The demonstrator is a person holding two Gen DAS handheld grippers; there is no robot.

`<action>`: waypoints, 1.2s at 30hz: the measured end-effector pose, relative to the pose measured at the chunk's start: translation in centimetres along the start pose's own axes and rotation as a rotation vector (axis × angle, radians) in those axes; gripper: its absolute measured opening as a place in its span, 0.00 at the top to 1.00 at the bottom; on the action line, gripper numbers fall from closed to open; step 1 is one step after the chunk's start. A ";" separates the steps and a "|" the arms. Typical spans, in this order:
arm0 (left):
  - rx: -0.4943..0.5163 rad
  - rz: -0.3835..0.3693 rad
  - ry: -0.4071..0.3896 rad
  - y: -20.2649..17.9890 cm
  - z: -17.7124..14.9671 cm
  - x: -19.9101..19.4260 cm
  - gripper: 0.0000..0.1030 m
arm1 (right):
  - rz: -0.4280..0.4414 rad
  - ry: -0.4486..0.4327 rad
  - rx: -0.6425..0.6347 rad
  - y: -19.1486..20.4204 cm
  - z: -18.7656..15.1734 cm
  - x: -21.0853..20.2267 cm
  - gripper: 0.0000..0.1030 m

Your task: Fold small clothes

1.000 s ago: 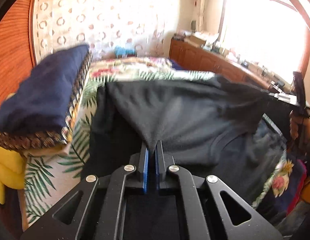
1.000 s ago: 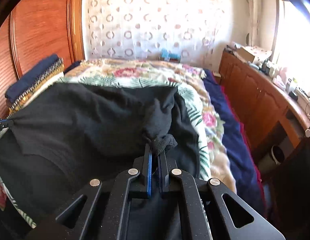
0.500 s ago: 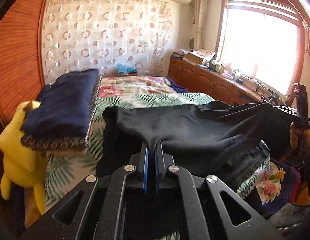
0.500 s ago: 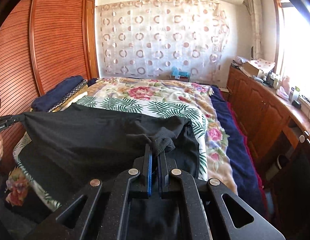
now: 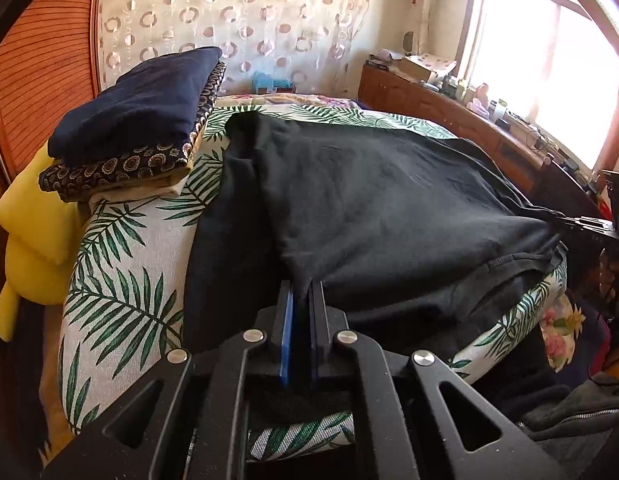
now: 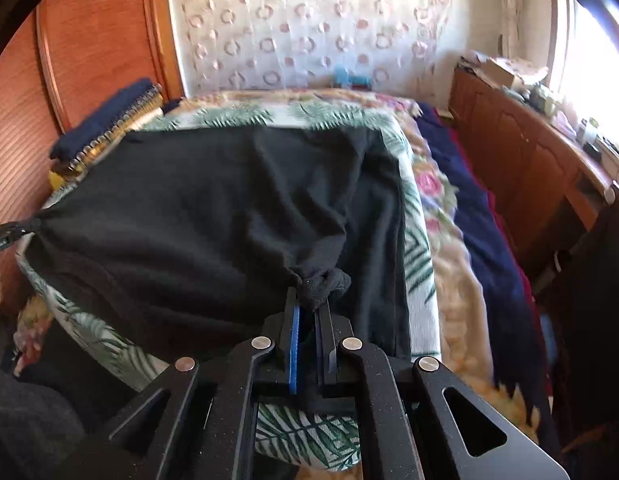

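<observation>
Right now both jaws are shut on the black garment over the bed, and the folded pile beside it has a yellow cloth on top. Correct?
Not quite. In the left wrist view the folded pile has a navy cloth on top. Both jaws are shut on the black garment over the bed.

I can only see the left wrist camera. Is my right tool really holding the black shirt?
Observer: Yes. The right tool is shut on a bunched-up corner of the black shirt.
Operator: Does the shirt hang over the side there?
Observer: No. A strip of the leafy cover shows beside the shirt's edge.
Operator: What's past that?
Observer: A dark blue blanket lies further out, next to the wooden cupboards.
</observation>
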State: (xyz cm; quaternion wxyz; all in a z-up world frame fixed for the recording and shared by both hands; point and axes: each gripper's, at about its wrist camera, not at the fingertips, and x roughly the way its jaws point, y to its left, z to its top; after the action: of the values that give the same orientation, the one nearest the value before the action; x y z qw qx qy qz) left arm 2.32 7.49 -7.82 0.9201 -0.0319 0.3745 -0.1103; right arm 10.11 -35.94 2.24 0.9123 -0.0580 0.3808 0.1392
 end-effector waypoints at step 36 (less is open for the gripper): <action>-0.142 0.081 0.038 3.2 -0.6 1.6 0.21 | 0.011 -0.036 -0.082 9.1 0.7 8.7 0.42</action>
State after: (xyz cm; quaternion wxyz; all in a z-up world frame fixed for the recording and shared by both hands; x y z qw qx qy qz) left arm 3.61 10.24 -9.76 0.9120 -0.0797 0.3996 -0.0469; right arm 13.74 -25.28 -3.42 0.9151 -0.0908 0.3586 0.1607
